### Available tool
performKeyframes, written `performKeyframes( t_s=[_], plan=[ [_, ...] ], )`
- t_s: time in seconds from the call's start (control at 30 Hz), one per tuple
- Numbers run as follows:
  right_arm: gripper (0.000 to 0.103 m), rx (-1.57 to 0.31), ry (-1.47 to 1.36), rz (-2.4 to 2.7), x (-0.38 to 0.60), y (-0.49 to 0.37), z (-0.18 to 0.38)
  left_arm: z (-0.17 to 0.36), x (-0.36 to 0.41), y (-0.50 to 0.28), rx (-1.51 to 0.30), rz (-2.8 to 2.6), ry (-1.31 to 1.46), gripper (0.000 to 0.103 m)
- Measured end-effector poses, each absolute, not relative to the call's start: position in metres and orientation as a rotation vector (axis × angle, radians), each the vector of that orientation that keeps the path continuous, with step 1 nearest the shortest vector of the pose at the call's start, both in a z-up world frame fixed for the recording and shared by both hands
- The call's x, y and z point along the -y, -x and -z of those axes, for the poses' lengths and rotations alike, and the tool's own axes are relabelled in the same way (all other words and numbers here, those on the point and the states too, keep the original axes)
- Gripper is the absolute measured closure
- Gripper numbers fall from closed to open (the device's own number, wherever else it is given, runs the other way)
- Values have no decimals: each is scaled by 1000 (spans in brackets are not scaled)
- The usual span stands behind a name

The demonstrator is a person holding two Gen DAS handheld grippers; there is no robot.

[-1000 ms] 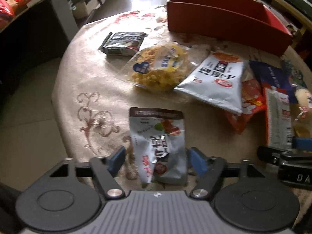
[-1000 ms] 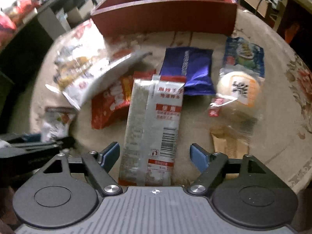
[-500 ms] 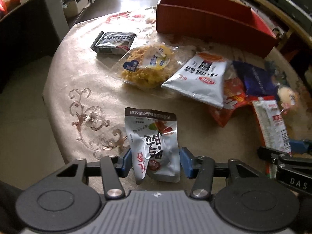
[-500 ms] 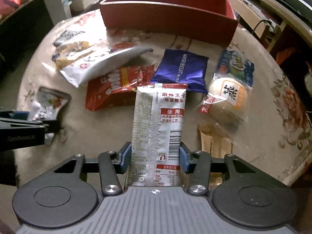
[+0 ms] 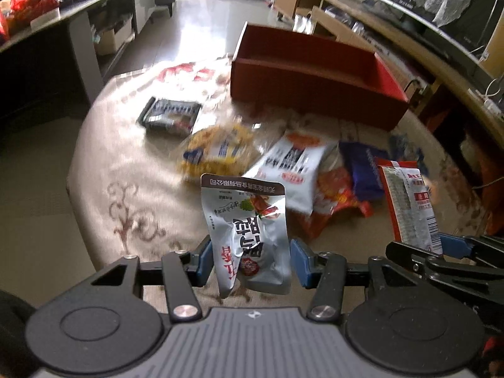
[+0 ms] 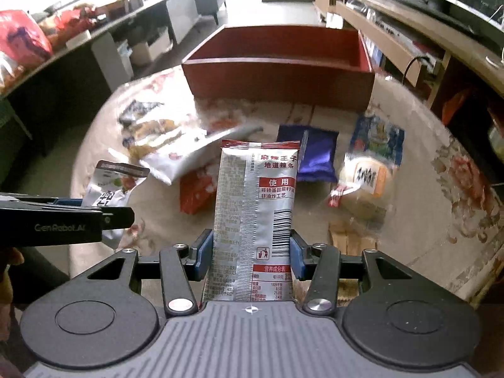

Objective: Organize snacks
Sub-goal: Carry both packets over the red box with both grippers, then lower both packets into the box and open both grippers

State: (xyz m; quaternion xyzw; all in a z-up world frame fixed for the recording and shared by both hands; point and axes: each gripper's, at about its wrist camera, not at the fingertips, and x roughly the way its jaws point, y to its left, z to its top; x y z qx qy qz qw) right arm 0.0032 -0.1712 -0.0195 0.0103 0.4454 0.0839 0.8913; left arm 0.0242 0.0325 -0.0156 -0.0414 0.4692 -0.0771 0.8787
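Note:
My left gripper (image 5: 250, 263) is shut on a small silver snack pouch (image 5: 247, 220) and holds it lifted above the round table (image 5: 104, 157). My right gripper (image 6: 250, 260) is shut on a long silver-and-red spicy strip packet (image 6: 255, 208), also lifted off the table. Each gripper shows in the other's view: the right one with its packet (image 5: 409, 201) at the right, the left one with its pouch (image 6: 110, 186) at the left. An open red box (image 6: 277, 69) stands at the table's far side, also in the left wrist view (image 5: 315, 75).
Loose snacks lie on the table: a dark packet (image 5: 170, 115), a yellow bag (image 5: 217, 151), a white bag (image 5: 293, 167), a red bag (image 5: 334, 201), a purple packet (image 6: 315, 154), a bun (image 6: 362, 182) and a blue packet (image 6: 378, 138). Shelves and cabinets surround the table.
Both grippers closed on their packets, then lifted them off the table. The views have tilted up, showing more of the room and the red box.

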Motion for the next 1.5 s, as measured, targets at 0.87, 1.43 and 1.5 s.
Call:
performKeyframes(
  t_s=[0.87,1.43,1.5],
  plan=[
    [47,-773,-92,-86,203,-163,-27,-26,25,-222,-812,162,117,50],
    [47,-868,-55,-65,208,-256,19,34,66,-299,-901,85,38,49],
    [47,-884,-49,-67,206,-256,24,40,65,-299,-924,83,35,49]
  ],
)
